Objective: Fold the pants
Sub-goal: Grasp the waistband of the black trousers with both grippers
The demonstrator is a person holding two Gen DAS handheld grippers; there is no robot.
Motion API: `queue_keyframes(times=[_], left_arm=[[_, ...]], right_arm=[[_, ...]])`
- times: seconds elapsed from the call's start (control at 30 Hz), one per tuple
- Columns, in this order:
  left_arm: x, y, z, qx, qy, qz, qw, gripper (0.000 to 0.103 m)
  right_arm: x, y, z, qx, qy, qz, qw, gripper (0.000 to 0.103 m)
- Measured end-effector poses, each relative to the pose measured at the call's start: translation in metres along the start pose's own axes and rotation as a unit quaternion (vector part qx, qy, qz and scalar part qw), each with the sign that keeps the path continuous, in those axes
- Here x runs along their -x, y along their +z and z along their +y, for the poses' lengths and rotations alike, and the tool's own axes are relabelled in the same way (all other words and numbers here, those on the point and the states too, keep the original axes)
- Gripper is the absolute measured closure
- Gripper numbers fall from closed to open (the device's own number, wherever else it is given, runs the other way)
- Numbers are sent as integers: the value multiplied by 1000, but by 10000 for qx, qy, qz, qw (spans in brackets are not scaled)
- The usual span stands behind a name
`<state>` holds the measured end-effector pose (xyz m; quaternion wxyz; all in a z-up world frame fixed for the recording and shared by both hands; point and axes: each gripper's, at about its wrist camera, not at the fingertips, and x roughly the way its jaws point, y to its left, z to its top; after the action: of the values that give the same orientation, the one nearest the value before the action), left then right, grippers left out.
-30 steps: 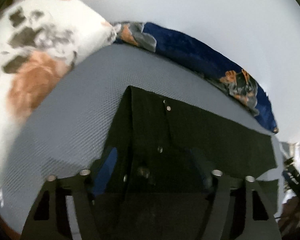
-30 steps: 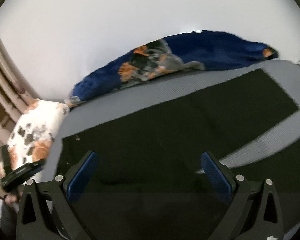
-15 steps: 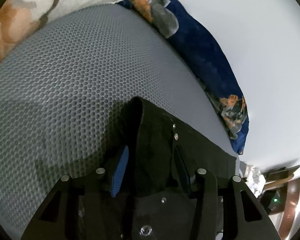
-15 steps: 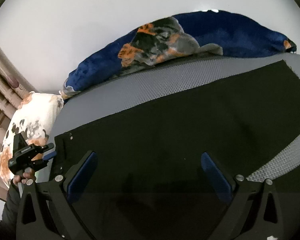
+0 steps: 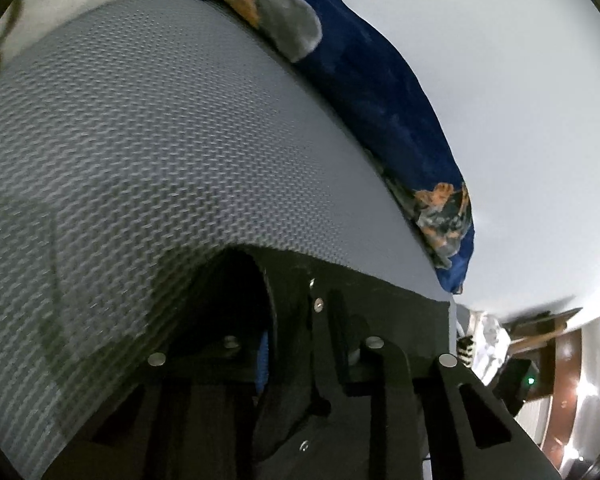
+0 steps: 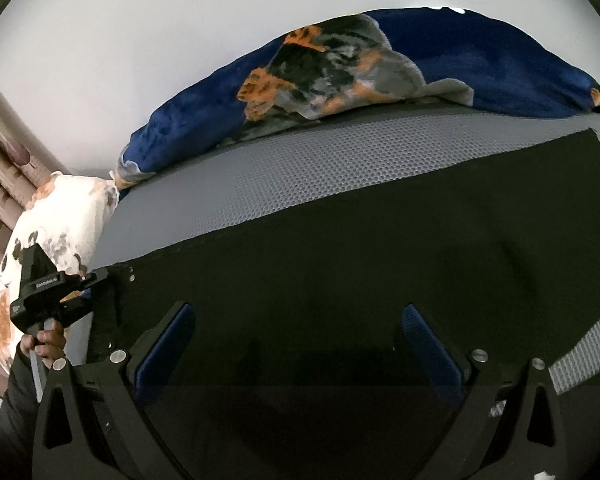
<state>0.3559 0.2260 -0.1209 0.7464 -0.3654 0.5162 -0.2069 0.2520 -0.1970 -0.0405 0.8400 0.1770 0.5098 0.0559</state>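
A pair of black pants (image 6: 340, 280) is lying spread flat across a grey honeycomb-textured mattress (image 5: 140, 140), its long upper edge running parallel to the mattress's far edge and its waistband end, marked by small silver studs (image 5: 318, 303), reaching toward the mattress's left end. The left gripper (image 5: 300, 344), black with blue-lined fingers, is pinching the waistband corner, its jaws drawn close together on a raised fold of the dark cloth that is standing up between them. In the right wrist view the same left gripper (image 6: 82, 292) is showing at the pants' left corner, with the person's hand (image 6: 46, 344) wrapped around its handle. The right gripper (image 6: 296, 344) is hovering low over the middle of the pants, its jaws spread wide with only flat black fabric showing between the blue pads (image 6: 428, 344); whether the tips are touching the cloth cannot be told. A navy-blue plush blanket with an orange-and-grey animal print (image 6: 380, 76) is lying bunched along the mattress's far edge against a white wall (image 5: 480, 80). A white pillow blotched with brown and grey (image 6: 60, 232) is sitting at the mattress's left end.
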Motion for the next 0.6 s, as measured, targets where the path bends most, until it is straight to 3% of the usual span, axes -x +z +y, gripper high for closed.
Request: queue_keyframes(times=[0.23, 0.3, 0.33, 0.47, 0.6], left_arm=[[-28, 12, 0, 71, 20, 89, 9999, 78], [-29, 11, 1, 142, -27, 17, 9999, 84], [-26, 9, -2, 76, 2, -43, 10000, 93], [-8, 0, -17, -280, -14, -288, 9992, 93], [14, -14, -55, -865, -101, -593, 9944, 94]], right_arm=[[-14, 11, -1, 182, 2, 44, 9998, 0], [-20, 16, -3, 348, 53, 116, 9993, 0], [-22, 20, -4, 431, 66, 162, 9989, 0], [-30, 40, -9, 1049, 195, 337, 9937, 0], [-39, 66, -12, 1801, 380, 564, 9813, 0]])
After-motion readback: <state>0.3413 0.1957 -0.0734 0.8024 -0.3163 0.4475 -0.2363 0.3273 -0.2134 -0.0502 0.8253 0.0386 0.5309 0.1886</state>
